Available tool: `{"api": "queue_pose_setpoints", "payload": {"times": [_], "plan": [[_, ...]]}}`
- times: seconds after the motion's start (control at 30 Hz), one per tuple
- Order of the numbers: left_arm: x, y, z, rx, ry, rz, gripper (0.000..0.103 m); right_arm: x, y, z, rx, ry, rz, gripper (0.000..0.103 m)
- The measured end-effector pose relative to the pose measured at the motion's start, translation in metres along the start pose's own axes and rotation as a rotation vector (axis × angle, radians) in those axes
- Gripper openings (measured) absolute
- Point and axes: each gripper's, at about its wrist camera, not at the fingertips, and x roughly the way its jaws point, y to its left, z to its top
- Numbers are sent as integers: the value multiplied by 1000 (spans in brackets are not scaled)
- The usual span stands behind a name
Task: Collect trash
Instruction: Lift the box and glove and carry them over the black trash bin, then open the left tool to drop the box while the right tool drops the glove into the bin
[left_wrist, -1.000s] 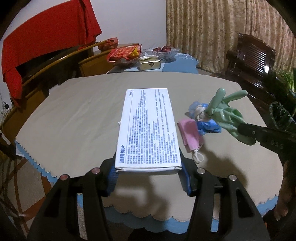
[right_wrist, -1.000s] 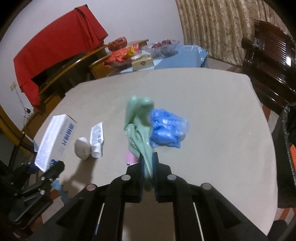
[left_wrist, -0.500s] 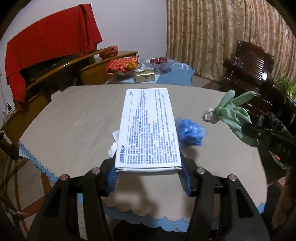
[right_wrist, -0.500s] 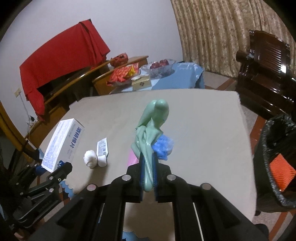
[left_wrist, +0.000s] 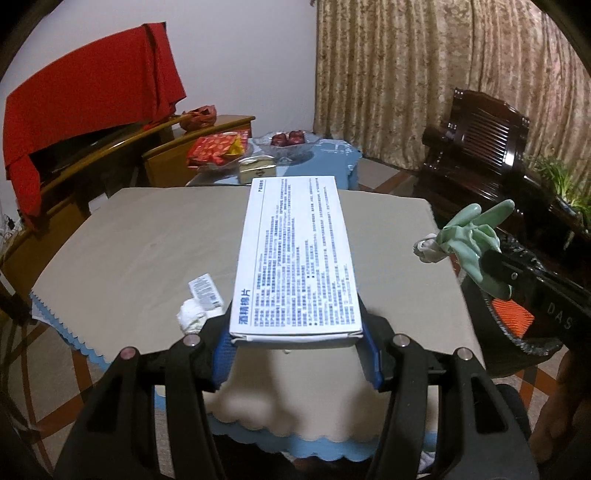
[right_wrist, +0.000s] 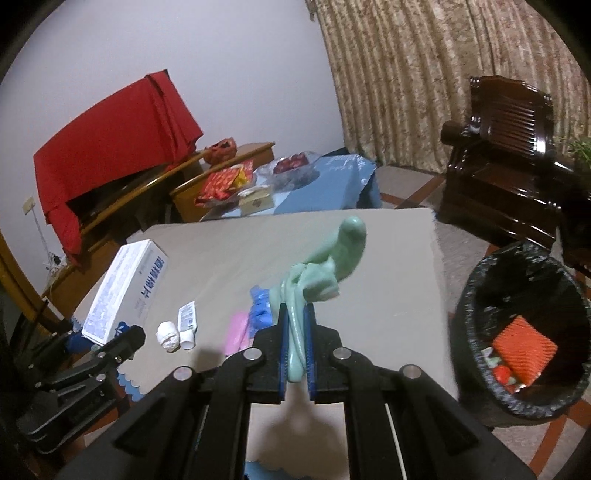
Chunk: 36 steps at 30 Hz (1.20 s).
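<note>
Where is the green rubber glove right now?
The green glove is pinched in the right gripper, held up above the table, left of the black bin in the right wrist view.

The bench (right_wrist: 388, 258) wears a beige cloth with a scalloped blue edge. Near its left side lie a crumpled white wad (right_wrist: 168, 334) and a small tube (right_wrist: 187, 323) (touching), with pink (right_wrist: 236, 332) and blue (right_wrist: 260, 310) scraps right of them.
</note>
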Motion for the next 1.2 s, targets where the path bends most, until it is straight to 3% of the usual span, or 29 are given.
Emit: {"api": "queue_pose_setpoints", "payload": {"times": [0.73,1.2], "plan": [[6,-171,5,137,70,-150,54,-79,-138,13,126,-91,-173,8],[52,-276,0,208,138,-231,54,-71,-240,7,220,-55,-265,8]]}}
